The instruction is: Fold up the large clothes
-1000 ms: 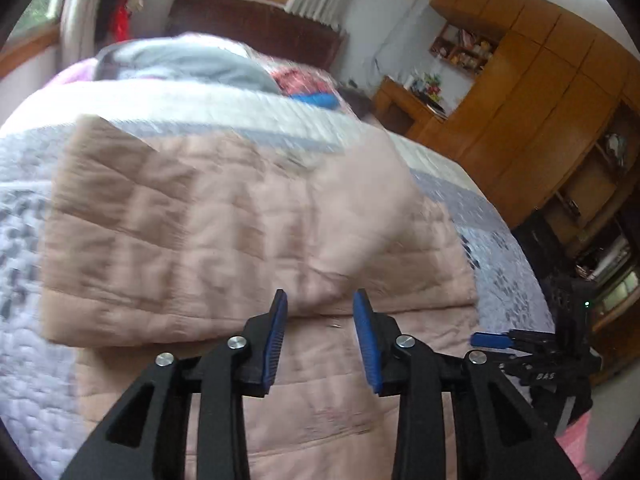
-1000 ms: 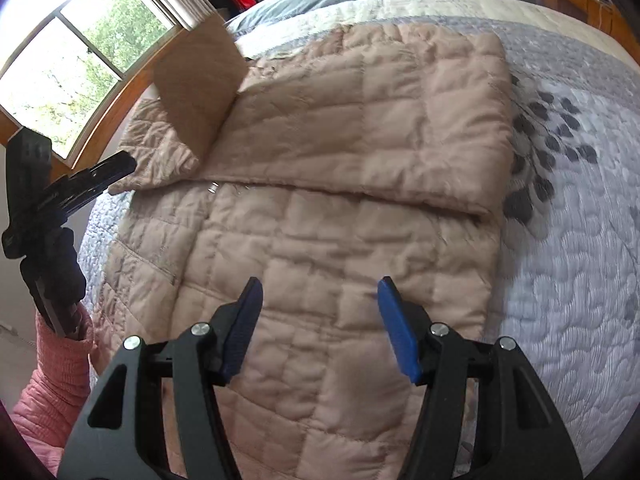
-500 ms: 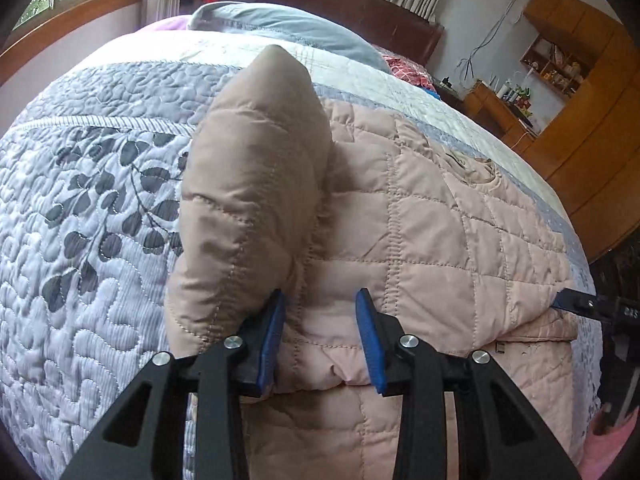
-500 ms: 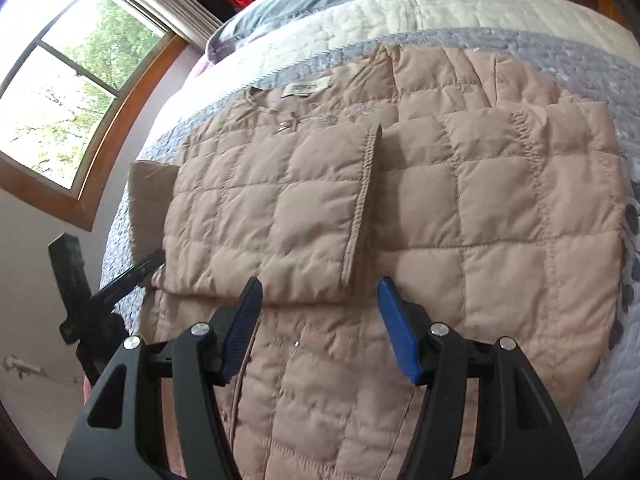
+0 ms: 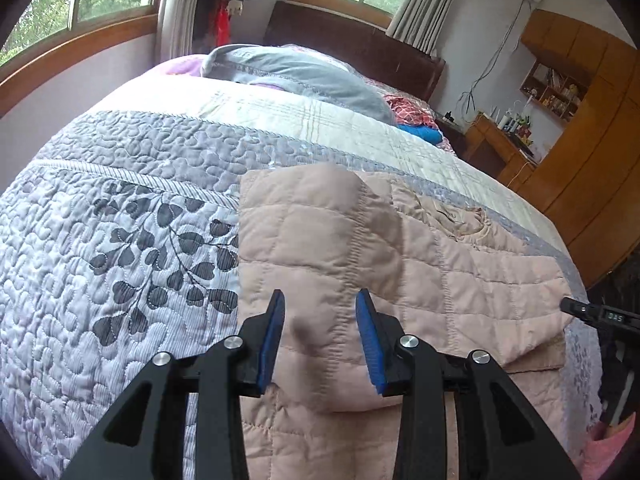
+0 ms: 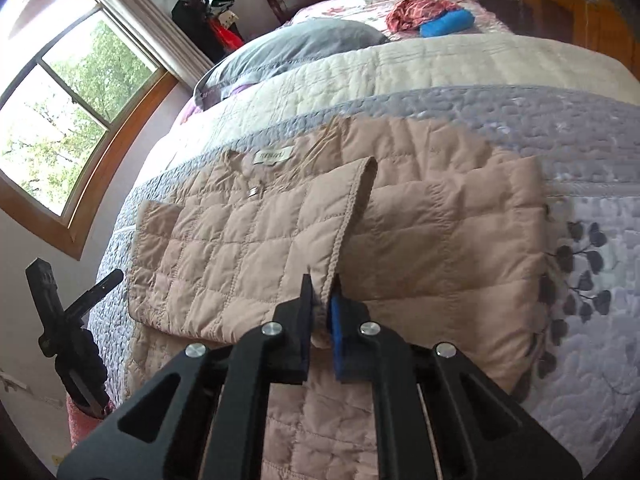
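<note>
Two grippers work over a tan quilted jacket [image 6: 420,240] spread on the bed's grey quilt [image 5: 120,240]. At the jacket's left side, the left gripper [image 5: 320,336] stands partly open around a raised fold, pads not pressing. Toward its middle, the right gripper [image 6: 320,312] has just closed, pinching the folded sleeve's cuff [image 6: 344,220].

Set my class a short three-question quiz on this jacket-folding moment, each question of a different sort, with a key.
1. True or false: the right gripper is pinching the stitched edge of the quilted jacket.
2. What is the jacket lying on? A) a wooden desk B) a patterned bedspread C) the floor
3. Fill in: the left gripper has its jaws ____ over a padded fold.

Key: 1 true; 2 B; 3 open, pads not pressing the fabric.
</note>
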